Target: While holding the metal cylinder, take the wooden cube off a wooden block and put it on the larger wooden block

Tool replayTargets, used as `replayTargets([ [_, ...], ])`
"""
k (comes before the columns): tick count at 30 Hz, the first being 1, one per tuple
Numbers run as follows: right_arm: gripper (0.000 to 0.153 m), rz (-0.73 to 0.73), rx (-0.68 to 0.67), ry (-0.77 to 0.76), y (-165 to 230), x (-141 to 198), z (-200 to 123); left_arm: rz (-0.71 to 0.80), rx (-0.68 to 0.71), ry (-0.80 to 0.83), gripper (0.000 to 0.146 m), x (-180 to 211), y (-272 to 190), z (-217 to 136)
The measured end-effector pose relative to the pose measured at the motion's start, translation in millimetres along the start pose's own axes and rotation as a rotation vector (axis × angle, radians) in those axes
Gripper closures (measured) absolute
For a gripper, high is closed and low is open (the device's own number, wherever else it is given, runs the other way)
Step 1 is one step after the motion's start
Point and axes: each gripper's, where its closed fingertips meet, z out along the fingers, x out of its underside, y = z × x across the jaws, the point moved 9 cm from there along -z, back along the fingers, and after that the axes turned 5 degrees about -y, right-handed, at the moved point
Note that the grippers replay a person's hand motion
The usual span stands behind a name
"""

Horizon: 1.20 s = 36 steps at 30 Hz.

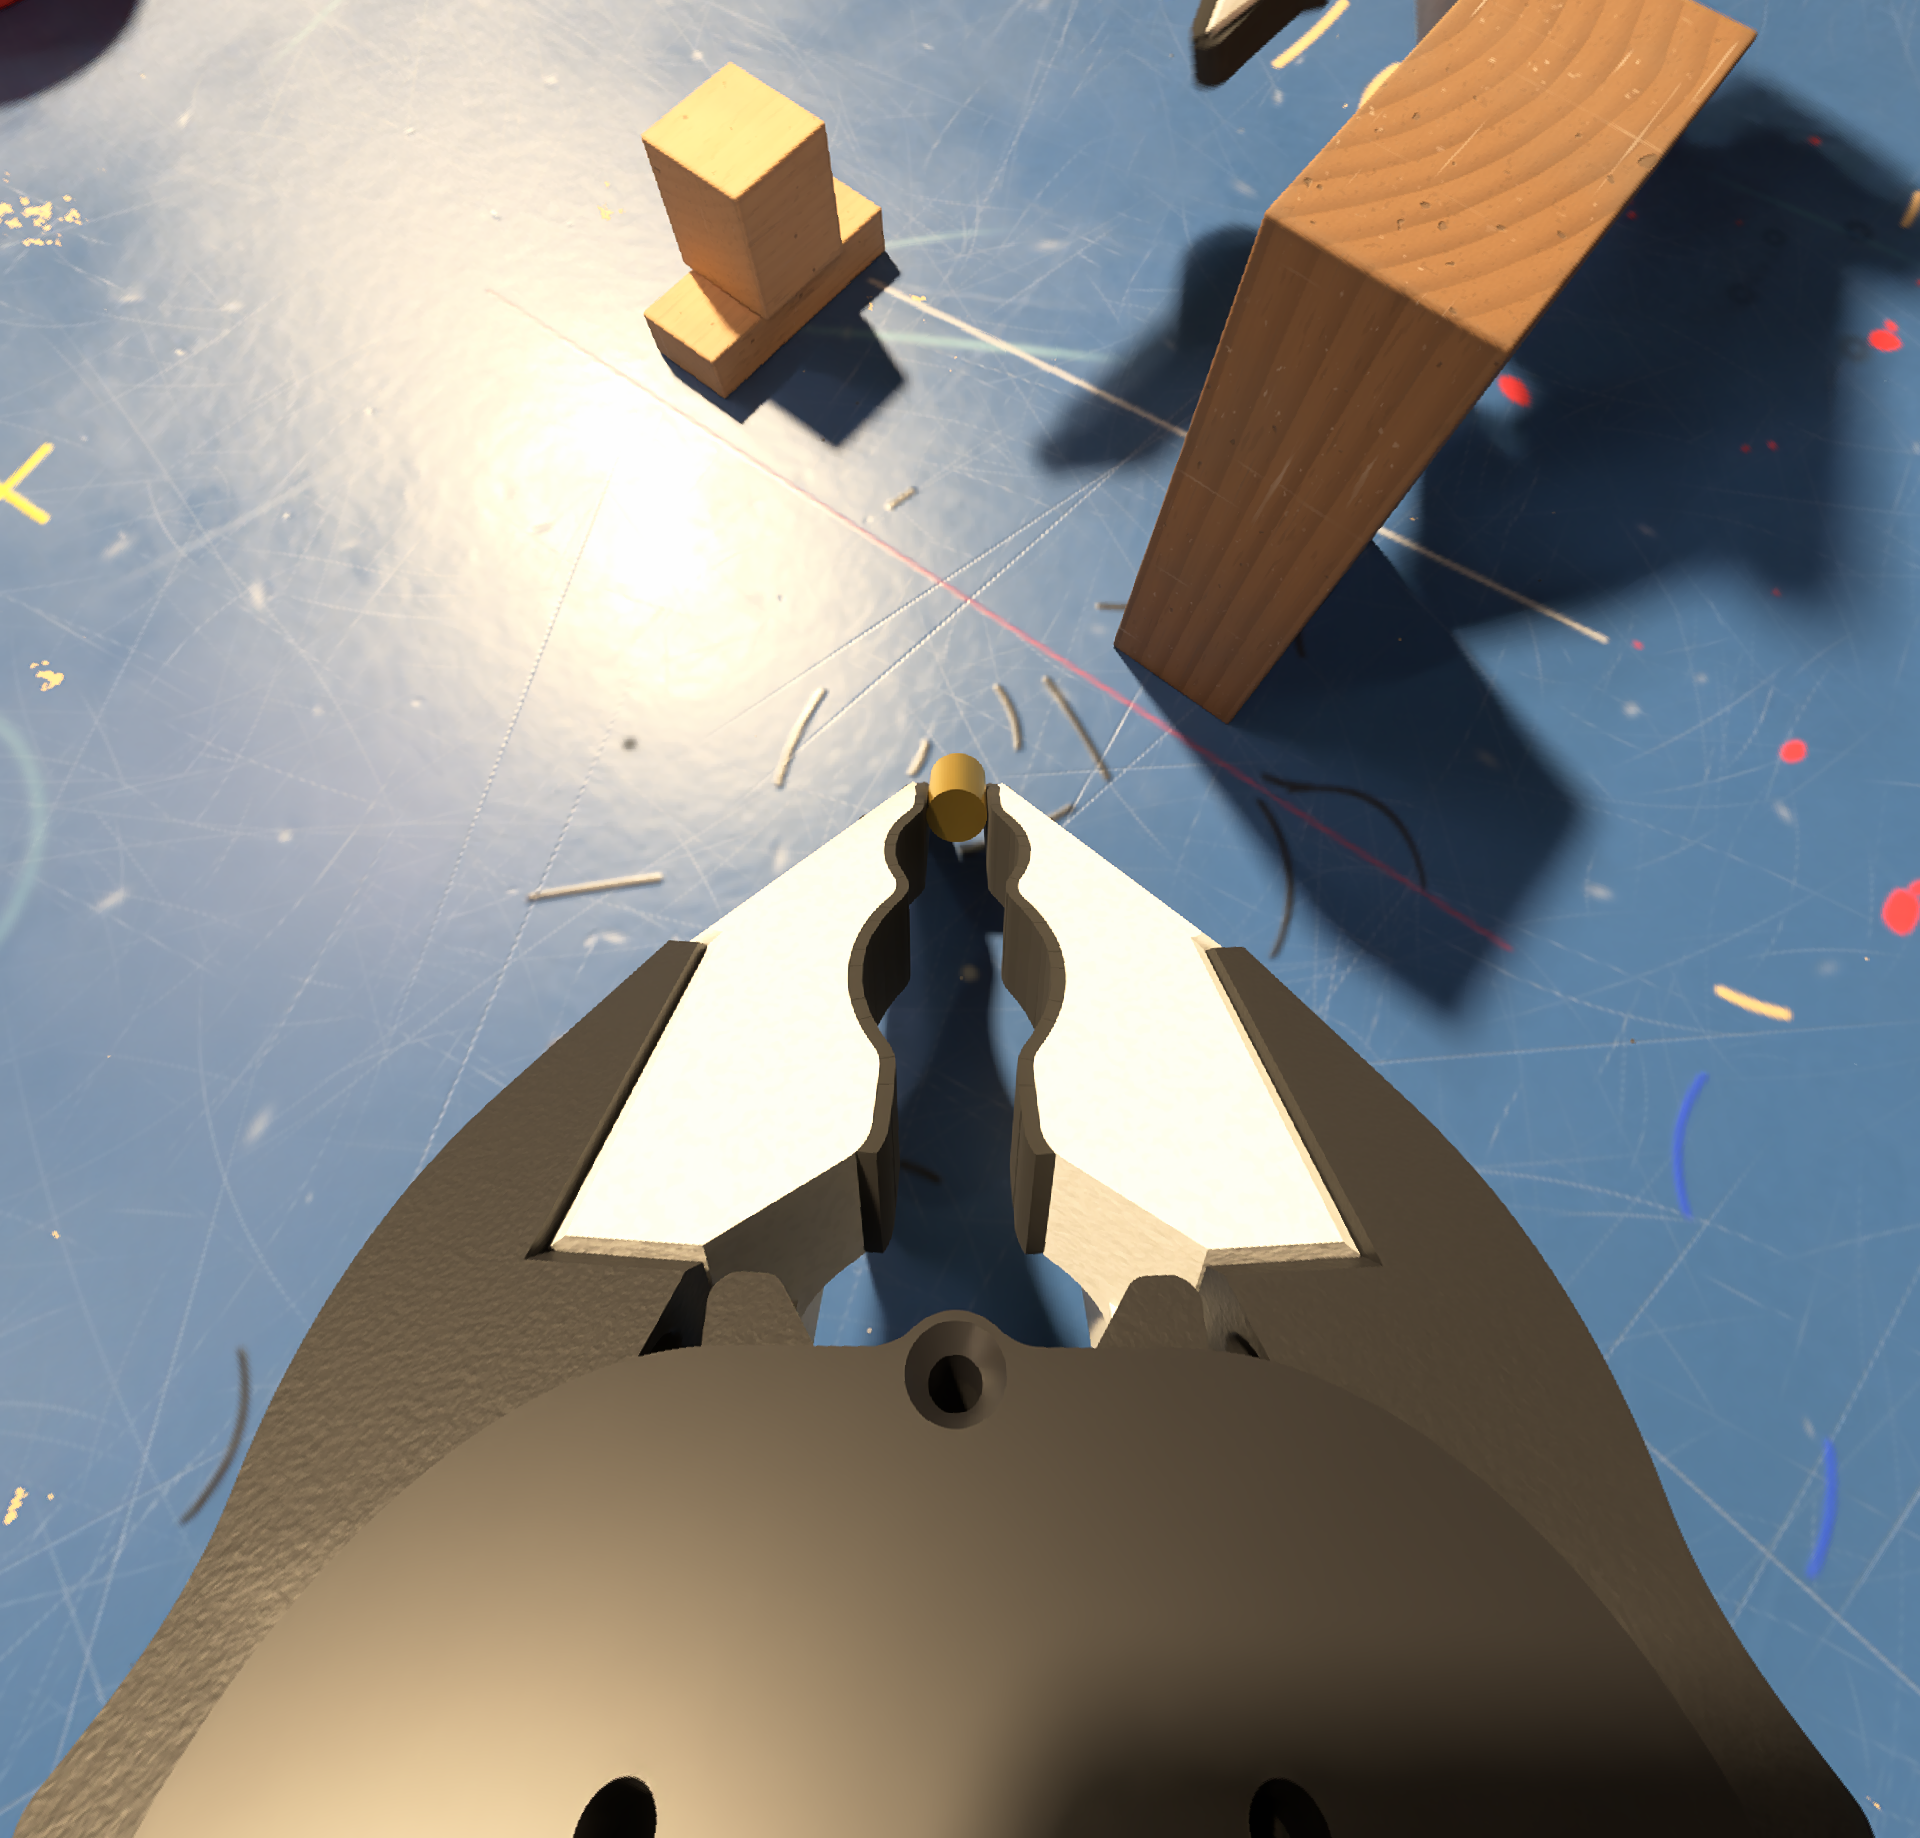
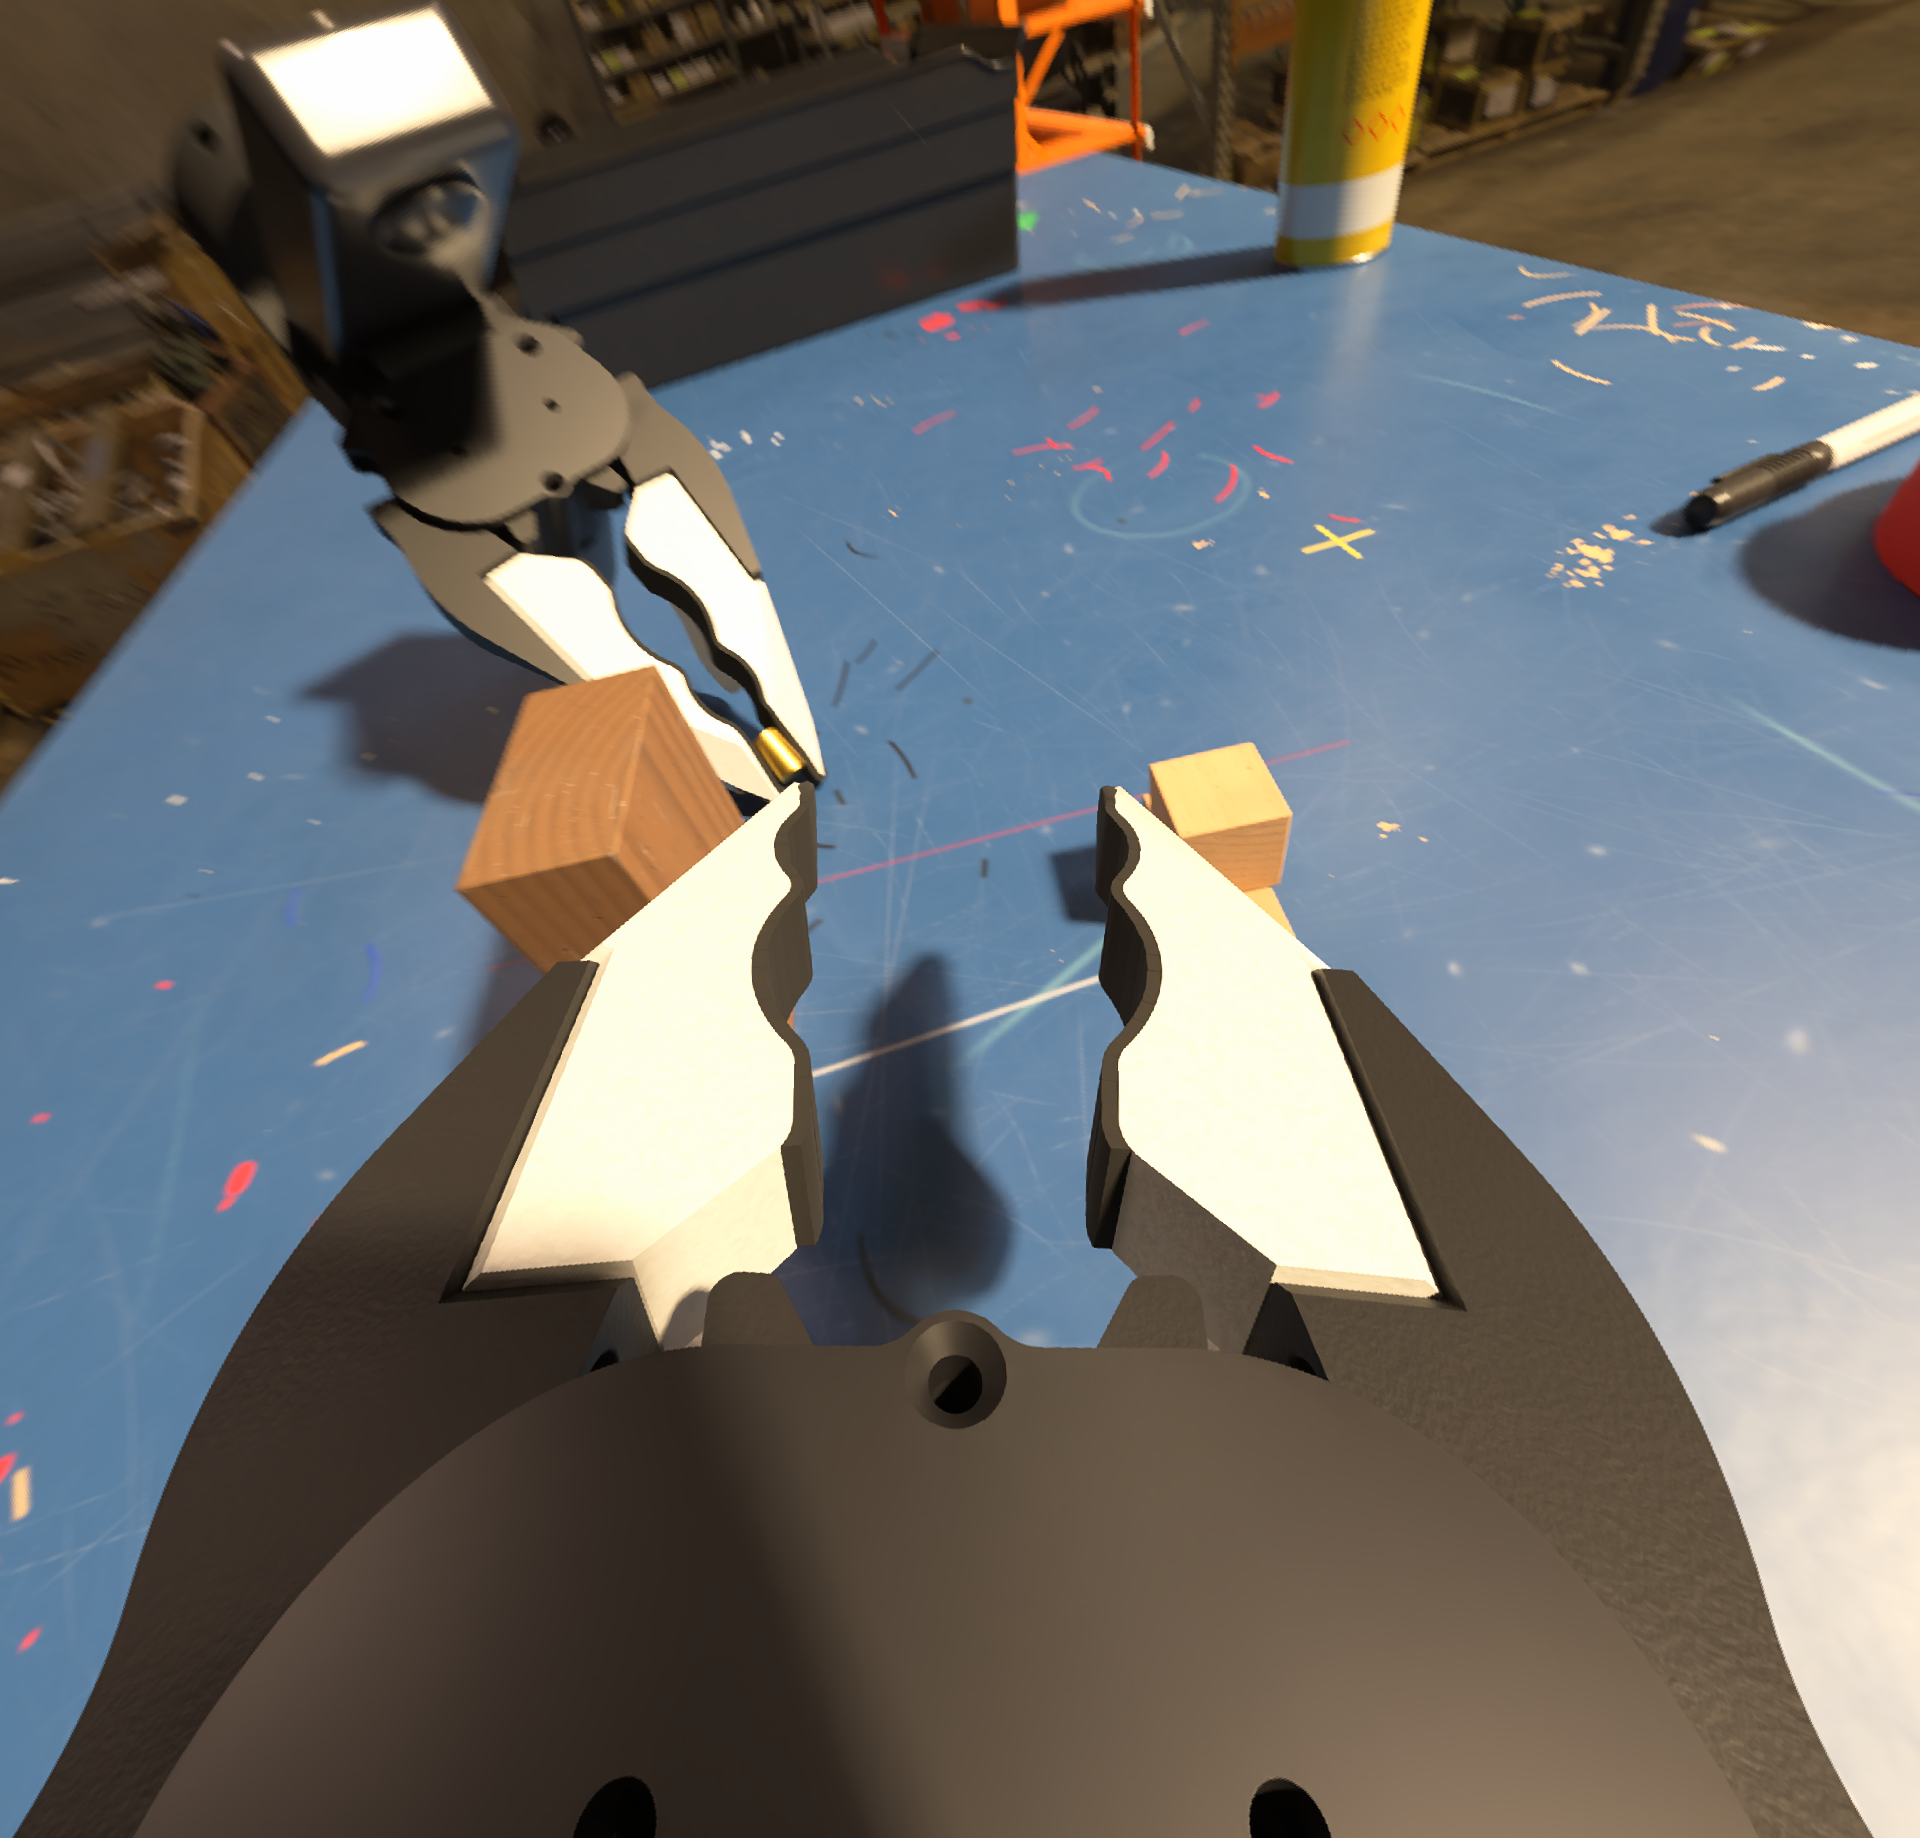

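My left gripper [image 1: 955, 801] is shut on a small brass metal cylinder [image 1: 956, 799] at its fingertips, above the blue table. It also shows in the right wrist view [image 2: 795, 765] with the cylinder [image 2: 779, 752]. A pale wooden cube [image 1: 743, 183] stands on a flat pale wooden block [image 1: 717, 334] ahead and left. The larger brown wooden block [image 1: 1434, 292] stands to the right. My right gripper [image 2: 951, 806] is open and empty. The cube [image 2: 1221, 801] sits just beyond its right fingertip, and the larger block [image 2: 587, 812] is behind its left finger.
A yellow can [image 2: 1351, 95] and a dark grey case [image 2: 769, 188] stand at the table's far edge. A marker pen [image 2: 1787, 463] and a red object [image 2: 1901, 531] lie at the right. The table [image 2: 1455, 708] bears scratches and paint marks.
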Motion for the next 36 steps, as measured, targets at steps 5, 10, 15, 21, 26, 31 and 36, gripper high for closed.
replayTargets([
  [5, 0.098, -0.108, 0.13, 0.126, -4, 3, 10, 0.006, -0.007, 0.0, 0.136, -1, -1, 1],
  [10, 0.094, -0.145, 0.138, 0.153, -16, 1, 18, 0.019, -0.01, 0.001, 0.136, -1, -2, 1],
  [15, 0.093, -0.206, 0.098, 0.171, -39, -3, 21, 0.019, -0.008, 0.001, 0.136, -1, -2, 1],
  [21, 0.095, -0.224, -0.053, 0.233, -54, -5, 34, 0.013, -0.003, 0.001, 0.136, -1, -2, 1],
  [26, 0.125, -0.25, -0.036, 0.355, -59, 0, 46, 0.007, 0.002, 0.0, 0.136, -1, -2, 1],
  [31, 0.125, -0.235, -0.144, 0.257, -41, -13, 38, 0.011, -0.001, 0.0, 0.136, -1, -2, 1],
  [36, 0.125, -0.196, -0.19, 0.268, -15, -44, 27, 0.019, -0.006, 0.001, 0.136, -1, -3, 1],
])
